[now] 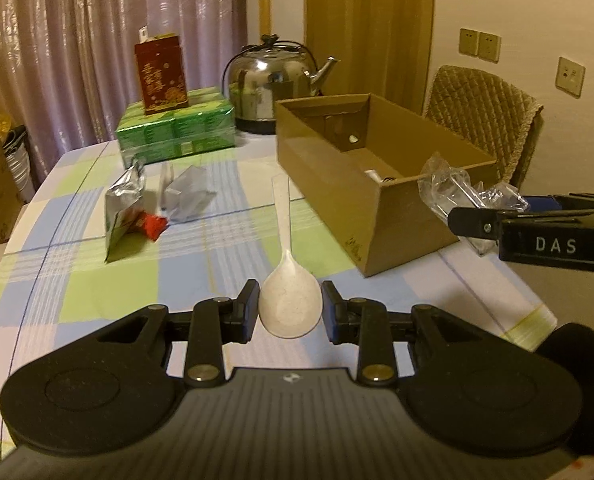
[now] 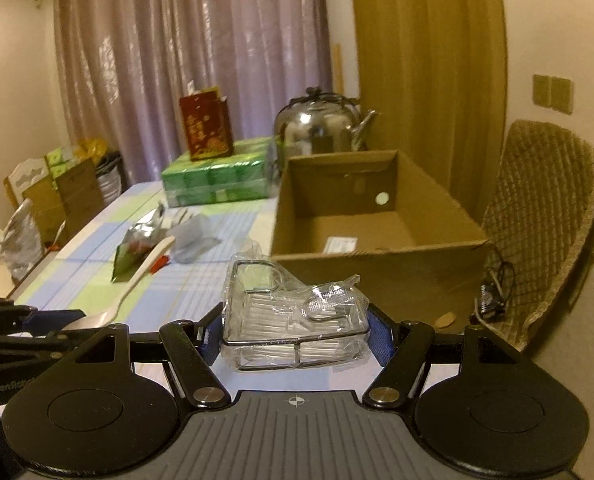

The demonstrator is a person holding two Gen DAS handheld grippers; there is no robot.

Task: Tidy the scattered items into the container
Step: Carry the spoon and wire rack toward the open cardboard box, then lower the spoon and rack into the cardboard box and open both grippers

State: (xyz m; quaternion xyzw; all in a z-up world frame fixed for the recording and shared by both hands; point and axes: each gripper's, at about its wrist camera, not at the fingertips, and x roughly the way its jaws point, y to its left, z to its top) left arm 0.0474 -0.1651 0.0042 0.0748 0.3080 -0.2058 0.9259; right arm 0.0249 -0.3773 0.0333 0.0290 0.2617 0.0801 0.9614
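A white speckled spoon (image 1: 291,308) has its bowl between the fingers of my left gripper (image 1: 291,311), which is shut on it; its handle points away over the checked tablecloth. My right gripper (image 2: 295,336) is shut on a wire rack wrapped in clear plastic (image 2: 297,316), held just in front of the open cardboard box (image 2: 377,276). In the left wrist view the wrapped rack (image 1: 453,184) sits against the box's near corner (image 1: 377,208). A silver pouch (image 1: 123,208), a red packet (image 1: 155,226) and a crumpled grey bag (image 1: 191,196) lie on the table to the left.
A steel kettle (image 1: 273,80), green packs (image 1: 177,128) and a red carton (image 1: 161,76) stand at the table's far end. A padded chair (image 2: 545,216) is right of the box. Cartons and bags (image 2: 57,196) crowd the floor at left.
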